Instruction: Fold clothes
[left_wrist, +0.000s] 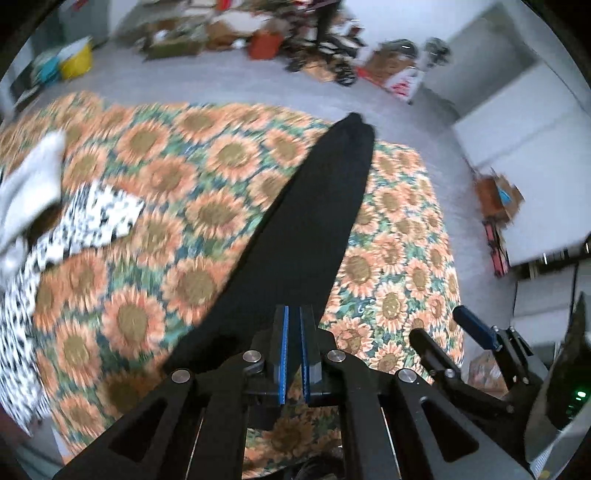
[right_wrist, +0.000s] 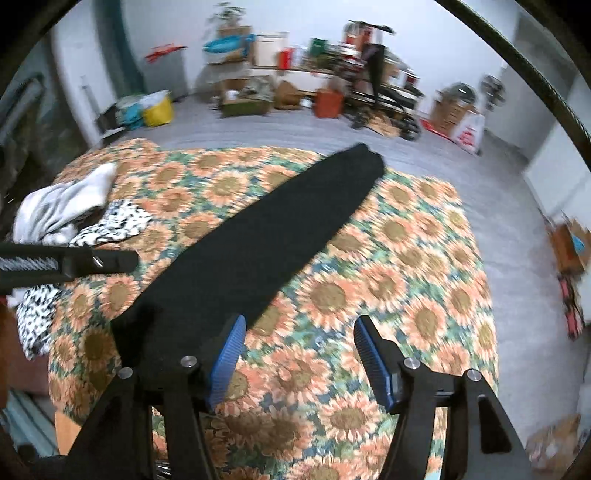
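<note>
sunflower tablecloth (right_wrist: 406, 258) under long black garment (right_wrist: 258, 240); left claw (left_wrist: 293, 317) closed (empty), right claw (right_wrist: 299, 332) agape, empty

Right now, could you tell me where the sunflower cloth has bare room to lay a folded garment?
Right of the black garment the sunflower cloth lies bare. It is crowded at left: white garment, black-and-white patterned garment.

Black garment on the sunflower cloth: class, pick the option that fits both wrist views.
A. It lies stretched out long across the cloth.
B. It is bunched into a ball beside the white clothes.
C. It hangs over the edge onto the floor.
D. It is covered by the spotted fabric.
A: the black garment runs as one long flat strip across the sunflower cloth, apart from the white clothes and spotted fabric.
</note>
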